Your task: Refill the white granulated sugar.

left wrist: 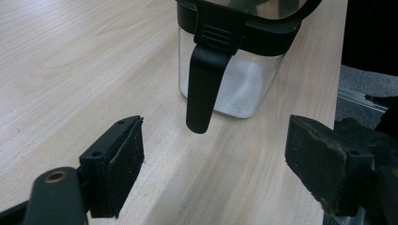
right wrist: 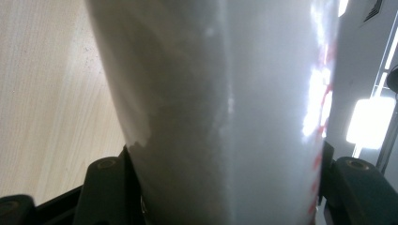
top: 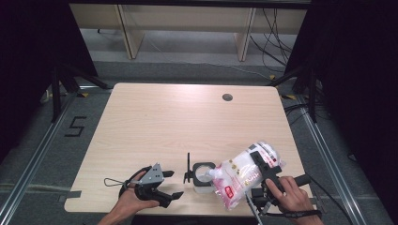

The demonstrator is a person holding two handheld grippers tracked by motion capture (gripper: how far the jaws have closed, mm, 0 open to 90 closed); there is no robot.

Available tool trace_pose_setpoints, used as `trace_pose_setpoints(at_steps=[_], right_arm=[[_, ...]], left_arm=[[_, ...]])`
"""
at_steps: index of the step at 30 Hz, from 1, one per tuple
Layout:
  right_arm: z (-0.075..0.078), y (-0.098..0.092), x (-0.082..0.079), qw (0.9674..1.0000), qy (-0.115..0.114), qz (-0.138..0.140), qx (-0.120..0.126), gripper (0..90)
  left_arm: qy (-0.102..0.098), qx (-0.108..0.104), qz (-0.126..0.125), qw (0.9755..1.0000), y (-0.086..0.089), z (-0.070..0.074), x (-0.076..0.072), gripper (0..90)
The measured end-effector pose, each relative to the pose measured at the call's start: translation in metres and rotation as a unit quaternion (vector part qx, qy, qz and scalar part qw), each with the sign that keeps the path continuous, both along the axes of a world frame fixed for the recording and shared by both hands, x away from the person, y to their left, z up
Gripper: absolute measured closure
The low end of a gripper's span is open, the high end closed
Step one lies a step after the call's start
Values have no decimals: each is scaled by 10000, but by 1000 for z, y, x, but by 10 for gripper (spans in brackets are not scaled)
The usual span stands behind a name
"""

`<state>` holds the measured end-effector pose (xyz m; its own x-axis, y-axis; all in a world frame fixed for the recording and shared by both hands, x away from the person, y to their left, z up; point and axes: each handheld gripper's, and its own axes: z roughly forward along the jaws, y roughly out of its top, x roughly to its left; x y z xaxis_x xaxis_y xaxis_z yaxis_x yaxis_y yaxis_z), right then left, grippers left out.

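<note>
Clamped between the jaws of the right gripper (top: pixel 261 172), a clear plastic bag (top: pixel 244 177) of white granules hangs tilted, its cut corner at the open mouth of a small clear container (top: pixel 203 177) near the table's (top: pixel 155 122) front edge. The jaws stand fairly wide, pressed into the bag's bulging sides. The left gripper (top: pixel 174 183) rests just left of the container, jaws spread and holding nothing, aimed at the container's hanging black latch (left wrist: pixel 202 89). The risk, by my reading: the soft bag could slump or its corner drift off the opening, spilling granules across the wood; the unheld container could also slide or tip.
</note>
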<state>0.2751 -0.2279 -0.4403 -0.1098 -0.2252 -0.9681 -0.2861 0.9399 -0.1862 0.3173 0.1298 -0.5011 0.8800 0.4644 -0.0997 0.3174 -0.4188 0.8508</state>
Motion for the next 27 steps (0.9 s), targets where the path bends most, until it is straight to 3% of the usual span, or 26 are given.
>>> trace_pose_setpoints(at_steps=[2,3,4,16,17,18,20,22,23,27], right_arm=[[2,0,-1,9999,82,-118,-56,403],[4,1,0,9999,-25,27,-151,403],[1,0,-1,10000,22,-31,-27,403],[4,1,0,9999,-25,26,-158,404],[3,1,-1,9999,24,-44,-87,404],[0,-1,-2,9998,77,-120,134,404],[1,-1,-1,9999,66,-96,90,404],[5,1,2,9996,-107,229,-150,404],[4,0,2,9998,-67,171,-50,404],[5,0,2,9999,-54,116,-96,404]], left_arm=[[2,1,0,10000,0,0,0,195],[1,5,2,10000,0,0,0,195],[-1,4,0,10000,0,0,0,195],[39,-10,-5,10000,1,0,0,195],[37,-8,-5,10000,1,0,0,195],[31,-5,10,10000,1,1,0,195],[40,-9,9,10000,1,1,0,195],[-13,16,-32,10000,1,1,1,195],[9,-33,-9,10000,0,1,0,195],[50,-16,18,10000,1,1,0,195]])
